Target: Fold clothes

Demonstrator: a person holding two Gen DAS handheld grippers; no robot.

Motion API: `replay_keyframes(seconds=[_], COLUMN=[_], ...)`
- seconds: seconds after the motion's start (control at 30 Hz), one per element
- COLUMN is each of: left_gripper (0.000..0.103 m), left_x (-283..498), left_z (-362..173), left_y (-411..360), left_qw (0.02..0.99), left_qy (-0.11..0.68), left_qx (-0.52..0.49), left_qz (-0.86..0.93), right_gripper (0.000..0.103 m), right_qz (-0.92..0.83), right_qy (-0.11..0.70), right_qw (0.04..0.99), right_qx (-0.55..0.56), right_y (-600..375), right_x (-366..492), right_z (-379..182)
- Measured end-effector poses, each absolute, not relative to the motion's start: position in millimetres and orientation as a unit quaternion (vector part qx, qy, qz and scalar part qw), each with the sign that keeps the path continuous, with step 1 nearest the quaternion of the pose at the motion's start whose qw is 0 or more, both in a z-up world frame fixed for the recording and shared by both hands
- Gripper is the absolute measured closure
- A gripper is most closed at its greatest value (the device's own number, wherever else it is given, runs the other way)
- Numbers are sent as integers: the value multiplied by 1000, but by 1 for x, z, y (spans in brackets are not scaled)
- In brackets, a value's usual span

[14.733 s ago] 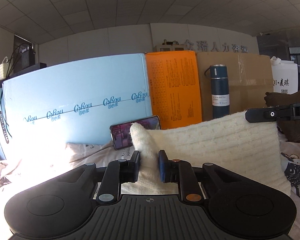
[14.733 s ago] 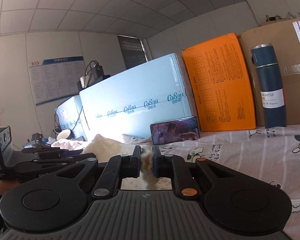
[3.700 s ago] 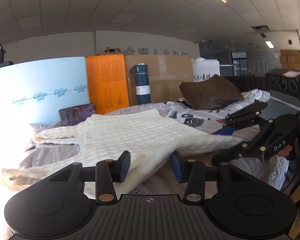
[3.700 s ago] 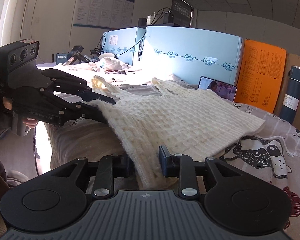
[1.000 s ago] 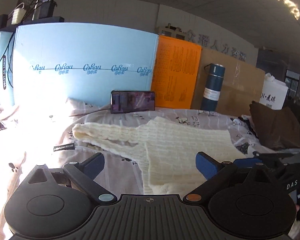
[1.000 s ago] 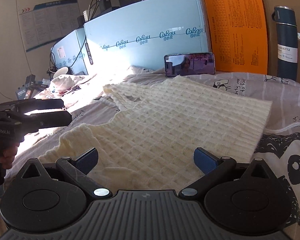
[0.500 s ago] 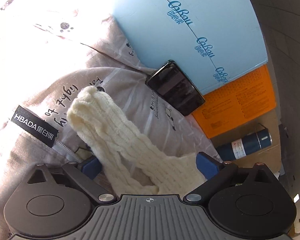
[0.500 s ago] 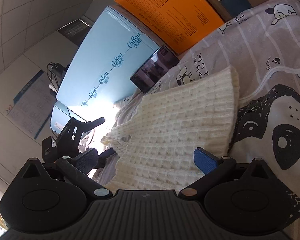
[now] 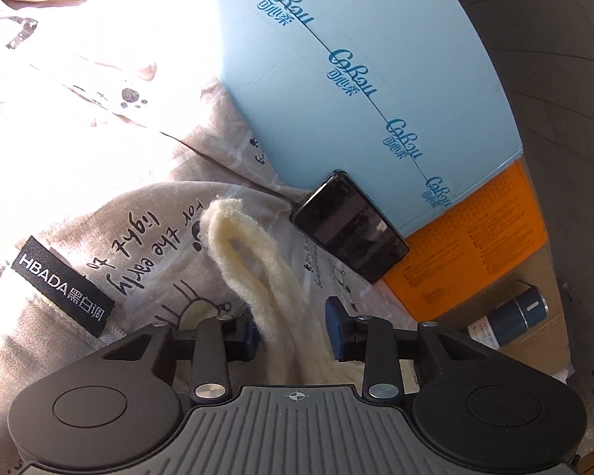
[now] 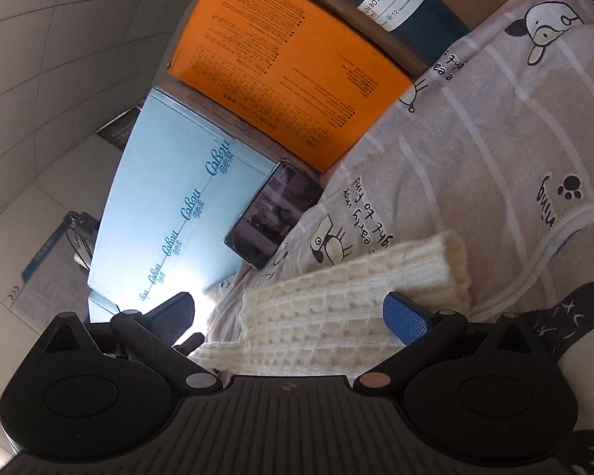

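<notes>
While its jaws close, the left gripper (image 9: 291, 326) has a strap of the cream knit garment (image 9: 257, 265) between its pads, one pad touching, the other just clear. Right gripper (image 10: 293, 314): jaws wide, the garment's ribbed hem between them, unpinched. Beyond both: printed bedsheet (image 10: 475, 150), phone (image 9: 348, 225), blue box (image 9: 356, 59), orange box (image 10: 281, 59), flask (image 9: 509, 318); contents hidden.

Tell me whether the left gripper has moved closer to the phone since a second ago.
Yes. The left gripper has advanced toward the phone, which now looms larger and nearer, and rolled; its jaws are closing around the cream sweater's strap.
</notes>
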State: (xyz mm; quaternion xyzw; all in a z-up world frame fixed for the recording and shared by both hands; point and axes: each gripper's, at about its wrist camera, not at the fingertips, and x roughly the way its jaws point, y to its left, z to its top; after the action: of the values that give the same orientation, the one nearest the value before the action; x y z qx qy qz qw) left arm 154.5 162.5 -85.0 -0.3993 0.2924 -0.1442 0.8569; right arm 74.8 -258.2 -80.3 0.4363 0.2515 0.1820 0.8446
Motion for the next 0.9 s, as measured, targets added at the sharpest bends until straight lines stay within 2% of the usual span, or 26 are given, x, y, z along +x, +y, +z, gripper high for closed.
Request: replay_keyframes(seconds=[0.1, 0.23, 0.43, 0.5, 0.53, 0.57, 0.63, 0.77, 0.9], left_gripper=[80, 81, 80, 73, 63, 46, 25, 12, 7], left_x=[153, 145, 127, 118, 113, 110, 101, 79, 64], left_z=[-86, -70, -45, -41, -41, -42, -41, -33, -21], left_y=[167, 153, 108, 89, 81, 73, 62, 57, 69], left_qw=[844, 842, 856, 866, 870, 873, 876, 873, 875], left_qy=[264, 224, 219, 229, 238, 249, 260, 231, 173], left_qx=[-430, -406, -279, -208, -177, -148, -97, -51, -59], left_qz=[-184, -275, -377, -392, -394, -392, -395, -426, -448], right_gripper=[0, 0, 0, 0, 0, 0, 0, 0, 0], right_qz=[183, 183, 182, 182, 181, 181, 181, 181, 181], right_qy=[248, 246, 243, 243, 243, 243, 243, 243, 244], right_qw=[850, 856, 854, 856, 856, 856, 856, 857, 857], right_qx=[427, 416, 421, 419, 419, 418, 418, 417, 417], right_y=[-255, -252, -254, -253, -253, -253, -253, -253, -253], right_x=[72, 70, 70, 70, 70, 70, 70, 70, 69], right_z=[-80, -79, -80, -80, -80, -80, -80, -79, -79])
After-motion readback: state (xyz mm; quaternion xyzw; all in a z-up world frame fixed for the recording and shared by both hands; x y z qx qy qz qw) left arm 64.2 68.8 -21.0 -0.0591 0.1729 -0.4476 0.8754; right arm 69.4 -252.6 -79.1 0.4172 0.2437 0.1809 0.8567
